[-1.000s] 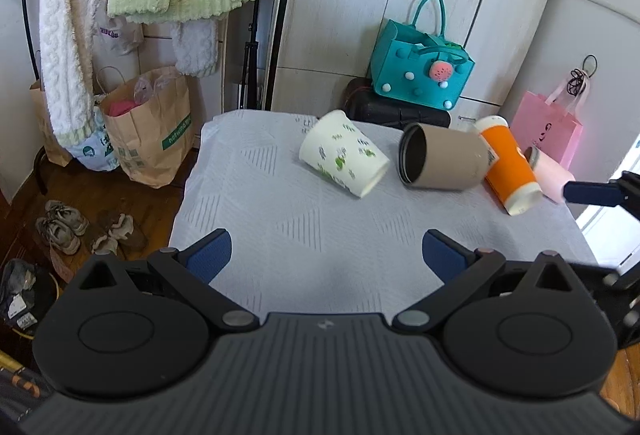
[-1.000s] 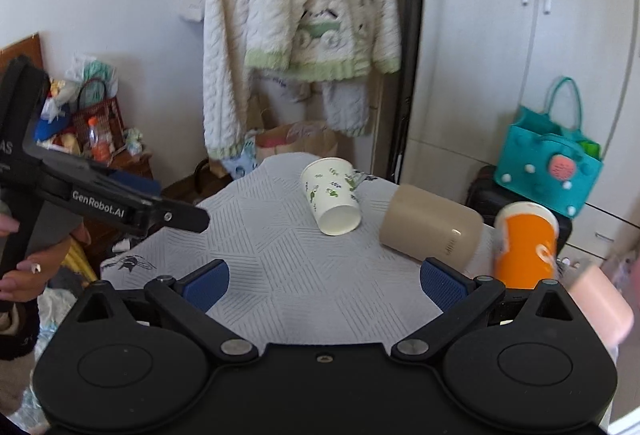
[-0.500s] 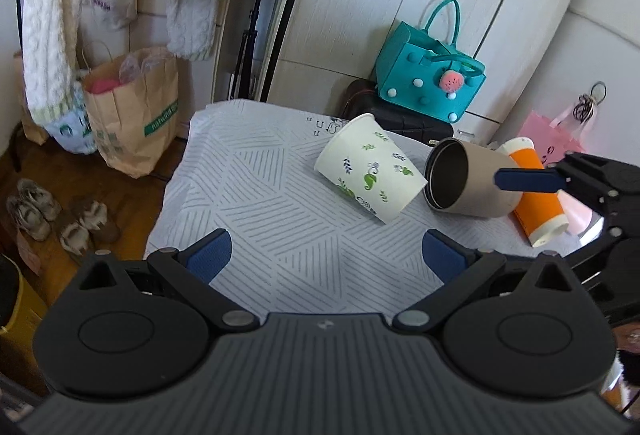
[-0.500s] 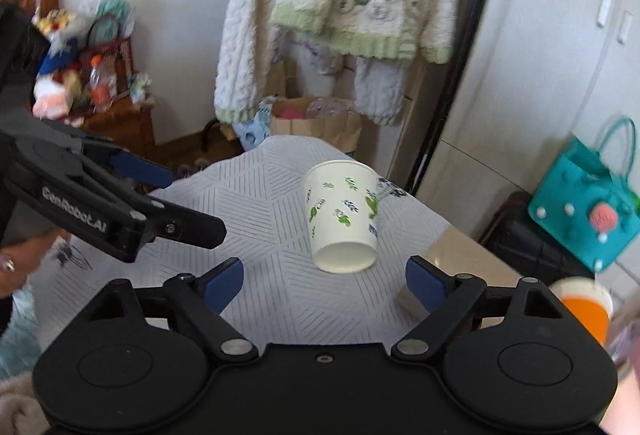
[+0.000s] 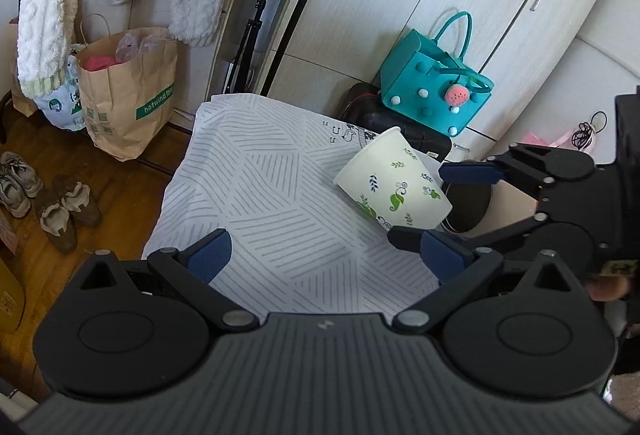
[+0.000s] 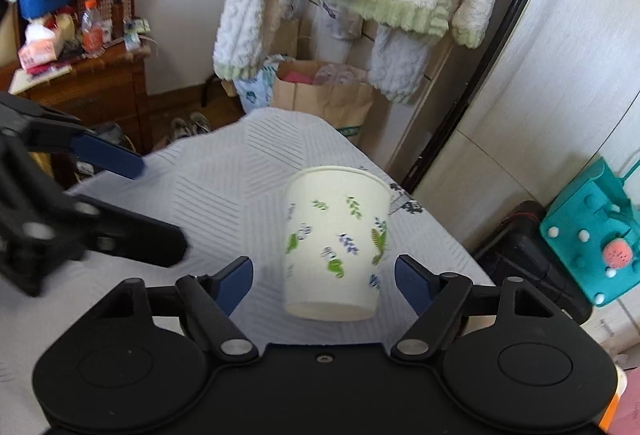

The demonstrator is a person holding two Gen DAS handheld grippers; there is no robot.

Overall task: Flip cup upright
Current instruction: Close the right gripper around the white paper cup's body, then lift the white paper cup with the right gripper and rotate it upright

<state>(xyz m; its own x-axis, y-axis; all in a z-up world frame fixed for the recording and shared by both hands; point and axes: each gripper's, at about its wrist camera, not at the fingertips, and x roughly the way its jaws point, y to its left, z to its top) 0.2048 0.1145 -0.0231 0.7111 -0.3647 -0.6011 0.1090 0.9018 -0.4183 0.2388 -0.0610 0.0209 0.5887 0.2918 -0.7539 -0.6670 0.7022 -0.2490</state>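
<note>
A white paper cup with green leaf prints lies on its side on the grey patterned tablecloth; it also shows in the right wrist view, base toward the camera. My right gripper is open, its blue fingers on either side of the cup's base end, apart from it; it also shows in the left wrist view. My left gripper is open and empty, low over the cloth to the cup's left; it also shows in the right wrist view.
A brown cup lies behind the paper cup, mostly hidden. A teal bag sits beyond the table's far edge. A paper bag and shoes are on the floor left. A wooden cabinet stands far left.
My right gripper has moved in around the paper cup's base end. The left gripper has shifted left and closer to the table. The cup has stayed in place.
</note>
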